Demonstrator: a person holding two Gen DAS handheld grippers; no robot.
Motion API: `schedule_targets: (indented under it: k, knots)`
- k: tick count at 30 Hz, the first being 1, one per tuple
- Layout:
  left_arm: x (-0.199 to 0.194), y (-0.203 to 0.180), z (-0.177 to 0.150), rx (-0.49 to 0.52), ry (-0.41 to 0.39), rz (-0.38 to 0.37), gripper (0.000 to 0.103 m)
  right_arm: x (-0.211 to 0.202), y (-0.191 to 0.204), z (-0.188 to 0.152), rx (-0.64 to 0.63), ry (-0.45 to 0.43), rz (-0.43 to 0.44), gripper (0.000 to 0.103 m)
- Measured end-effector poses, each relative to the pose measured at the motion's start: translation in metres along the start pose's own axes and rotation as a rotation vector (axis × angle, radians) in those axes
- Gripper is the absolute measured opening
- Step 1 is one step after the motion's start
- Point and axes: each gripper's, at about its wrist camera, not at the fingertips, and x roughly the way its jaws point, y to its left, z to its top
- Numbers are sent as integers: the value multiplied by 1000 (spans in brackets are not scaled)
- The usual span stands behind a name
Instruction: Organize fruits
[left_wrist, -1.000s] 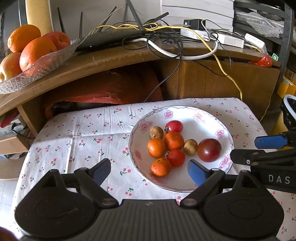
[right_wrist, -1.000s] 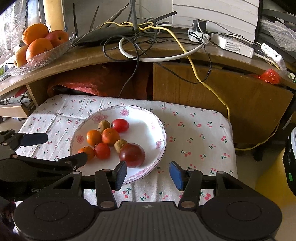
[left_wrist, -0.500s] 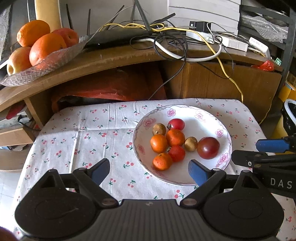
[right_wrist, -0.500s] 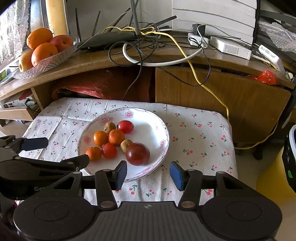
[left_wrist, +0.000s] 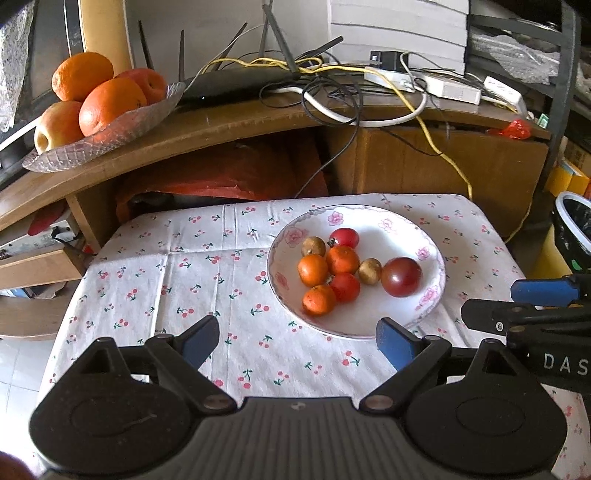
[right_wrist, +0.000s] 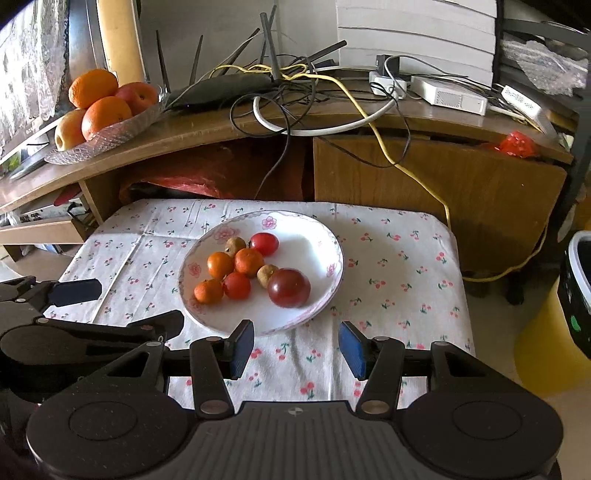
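Note:
A white flowered plate (left_wrist: 413, 229) (right_wrist: 306, 225) rests on the cherry-print cloth (left_wrist: 192, 273). On it lie three small oranges, two red tomatoes, two brown fruits and a large dark red tomato (left_wrist: 401, 277) (right_wrist: 289, 288). My left gripper (left_wrist: 297, 343) hovers open in front of the plate's left side, nothing between its blue pads. My right gripper (right_wrist: 297, 347) stands open just short of the plate's near rim, also empty. Each gripper shows at the edge of the other's view.
A glass dish (left_wrist: 122, 125) (right_wrist: 107, 136) with oranges and apples sits on the curved wooden shelf (left_wrist: 221, 125) at the back left. A router and tangled cables (left_wrist: 332, 96) crowd the shelf. A black and yellow bin (right_wrist: 576, 295) stands right of the table.
Both grippers have drawn back from the plate and shifted, so the plate and table look smaller and farther. Their jaws stay open. The fruit has not moved.

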Motion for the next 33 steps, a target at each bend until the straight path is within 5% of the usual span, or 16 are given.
schedule_targets:
  k: [33]
  knots:
    - [-58,-1,-33,1,-54,12,99,-50,17,-39,34,-25,13,48]
